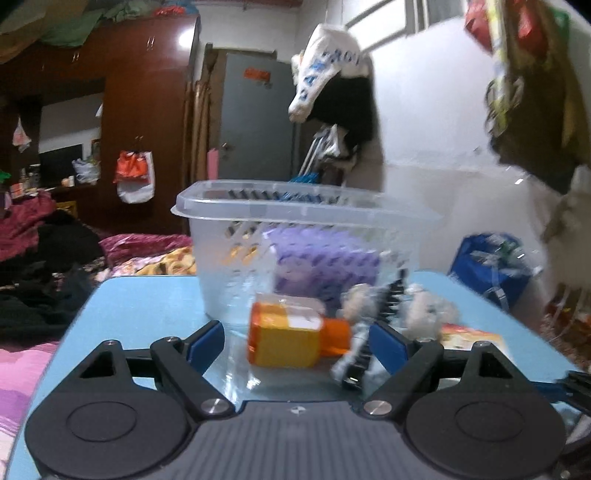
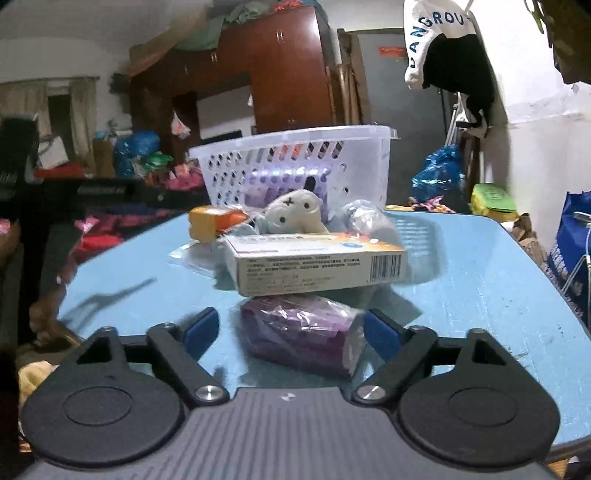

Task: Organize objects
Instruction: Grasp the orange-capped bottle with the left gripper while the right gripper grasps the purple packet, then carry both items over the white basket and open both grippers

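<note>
The left claw (image 1: 297, 341) stands released, its blue pads wide apart on either side of an orange-capped yellow bottle (image 1: 291, 338) lying on its side in a clear wrapper on the blue table (image 1: 140, 314); neither pad visibly presses on it. Just beyond the bottle stands a pale plastic basket (image 1: 295, 236) with slotted walls, a purple pack (image 1: 325, 266) showing through it. To the right of the bottle lies a white plush toy (image 1: 424, 310), blurred here.

The right claw (image 2: 291, 328) also stands released, with a purple wrapped roll (image 2: 299, 336) lying between its pads; a gap shows on the left side, and the right pad sits just beside the roll's end. No earlier picture shows its jaws moving. Straight ahead, touching the roll's far side, is a flat box (image 2: 317, 266) with a barcode and small print too fine to read. Beyond it sits the plush toy, then the basket.

A hanging white garment (image 2: 436, 33) behind shows letters reading "ANGROU".
</note>
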`<state>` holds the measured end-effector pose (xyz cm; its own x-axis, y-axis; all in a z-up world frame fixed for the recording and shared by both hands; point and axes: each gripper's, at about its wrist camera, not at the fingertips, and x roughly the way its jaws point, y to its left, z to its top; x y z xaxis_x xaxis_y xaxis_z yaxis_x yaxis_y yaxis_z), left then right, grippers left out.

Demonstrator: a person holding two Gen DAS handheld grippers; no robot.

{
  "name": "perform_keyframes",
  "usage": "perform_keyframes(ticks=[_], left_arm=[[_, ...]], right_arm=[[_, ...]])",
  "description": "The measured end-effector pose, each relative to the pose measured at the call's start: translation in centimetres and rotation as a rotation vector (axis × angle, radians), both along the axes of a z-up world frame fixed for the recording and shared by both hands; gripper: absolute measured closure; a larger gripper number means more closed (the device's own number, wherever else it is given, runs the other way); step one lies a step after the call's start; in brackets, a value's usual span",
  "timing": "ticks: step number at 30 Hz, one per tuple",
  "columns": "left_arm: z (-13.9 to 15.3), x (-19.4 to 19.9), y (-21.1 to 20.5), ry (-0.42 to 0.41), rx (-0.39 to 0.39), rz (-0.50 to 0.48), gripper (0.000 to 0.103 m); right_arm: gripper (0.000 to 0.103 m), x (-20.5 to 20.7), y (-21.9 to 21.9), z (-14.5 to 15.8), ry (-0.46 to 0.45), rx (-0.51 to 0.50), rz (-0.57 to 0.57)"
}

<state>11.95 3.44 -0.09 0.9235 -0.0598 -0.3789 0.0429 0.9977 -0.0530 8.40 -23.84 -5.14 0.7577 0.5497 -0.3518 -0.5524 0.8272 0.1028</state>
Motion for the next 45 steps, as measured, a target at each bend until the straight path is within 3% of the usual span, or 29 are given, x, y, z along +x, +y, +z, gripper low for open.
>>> perform_keyframes(ticks=[2,5,11,15,17,21,25,32,38,45], left_arm=[[0.0,1.4,-0.2,0.037,0.017,0.015,0.014],[-0.3,3.2,-0.6,0.093,0.049,0.018,0.014],[-1.4,5.2,-0.4,0.155,-0.005,0.019,0.014],[-1.7,6.2,-1.4,0.178,0.024,0.014,0.014],[-1.7,6.2,-1.7,0.171,0.029,0.017,0.014],[-1.5,5.0,-1.8,0.143,0.029,0.015,0.028],[-1.3,3.3,-1.2,0.106,0.03,0.017,0.028],[-0.8,0.9,1.9,0.045,-0.035,0.076,0.028],[-0.1,-0.3,2.8,0.011,-0.07,0.062,0.028],[2.6,-0.3,2.3,-0.045,-0.108,0.007,0.028]], right_arm=[[0.03,0.0,0.1,-0.1,-0.014,-0.019,-0.022],[0.032,-0.1,-0.2,-0.1,-0.014,-0.023,-0.013],[0.033,-0.2,-1.2,0.3,-0.01,-0.03,-0.005],[0.033,-0.2,-1.7,0.6,-0.014,-0.019,-0.001],[0.033,-0.2,-1.7,0.7,-0.016,-0.021,0.004],[0.034,-0.4,-1.8,0.6,-0.018,-0.026,0.01],[0.034,-0.6,-2.1,0.8,-0.022,-0.031,0.012],[0.034,-1.8,-3.5,1.9,-0.026,-0.06,0.04],[0.034,-2.7,-5.7,3.0,-0.016,-0.058,0.057],[0.034,-2.3,-5.6,5.8,-0.095,-0.042,0.033]])
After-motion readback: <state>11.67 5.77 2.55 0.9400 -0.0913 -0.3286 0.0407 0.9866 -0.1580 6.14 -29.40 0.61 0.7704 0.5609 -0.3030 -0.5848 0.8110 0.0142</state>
